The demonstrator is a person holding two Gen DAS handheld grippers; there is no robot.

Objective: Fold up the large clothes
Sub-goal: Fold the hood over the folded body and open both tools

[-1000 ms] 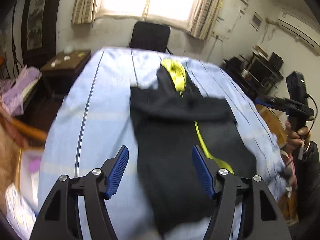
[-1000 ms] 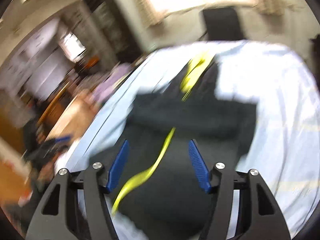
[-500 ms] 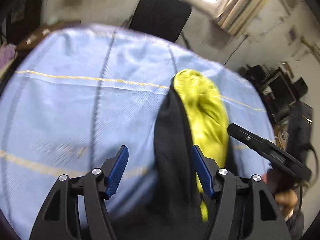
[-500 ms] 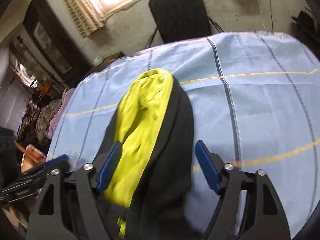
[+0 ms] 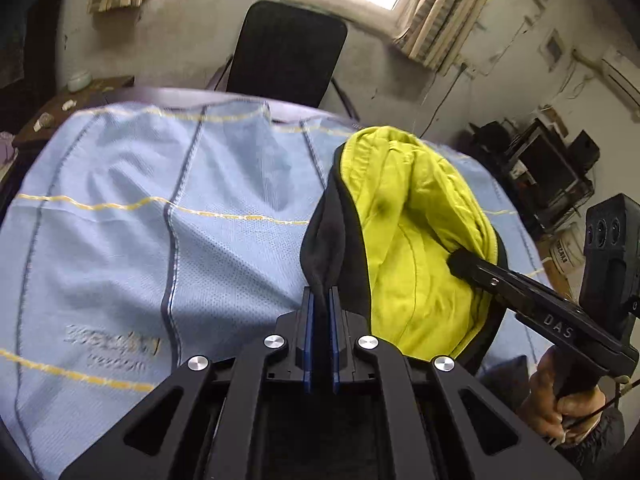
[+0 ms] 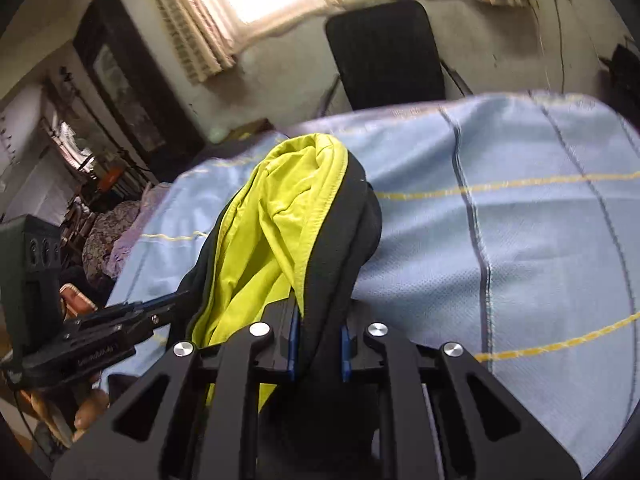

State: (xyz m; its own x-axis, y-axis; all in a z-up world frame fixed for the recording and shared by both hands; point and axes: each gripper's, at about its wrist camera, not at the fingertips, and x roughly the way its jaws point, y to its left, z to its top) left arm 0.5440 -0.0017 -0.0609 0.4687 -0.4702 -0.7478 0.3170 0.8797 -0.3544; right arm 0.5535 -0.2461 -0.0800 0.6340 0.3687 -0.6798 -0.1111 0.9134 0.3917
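Note:
A black jacket with a yellow-green lining lies on a light blue cloth-covered table (image 5: 120,208). Its hood (image 5: 416,240) gapes open with the lining showing, and also shows in the right wrist view (image 6: 288,216). My left gripper (image 5: 320,300) is shut on the hood's black left edge. My right gripper (image 6: 318,320) is shut on the hood's black right edge. The right gripper also shows in the left wrist view (image 5: 460,260), its tips at the hood's right rim. The left gripper shows in the right wrist view (image 6: 176,300) at the hood's left rim. The jacket's body is hidden below both cameras.
A black chair (image 5: 284,52) stands behind the table's far edge under a bright window. A dark side table (image 5: 68,108) is at far left. Shelves with electronics (image 5: 540,168) are at right. Clutter and piled fabric (image 6: 104,236) lie left of the table.
Both grippers were open over the jacket one second ago. They moved forward to the hood and have closed on its two edges.

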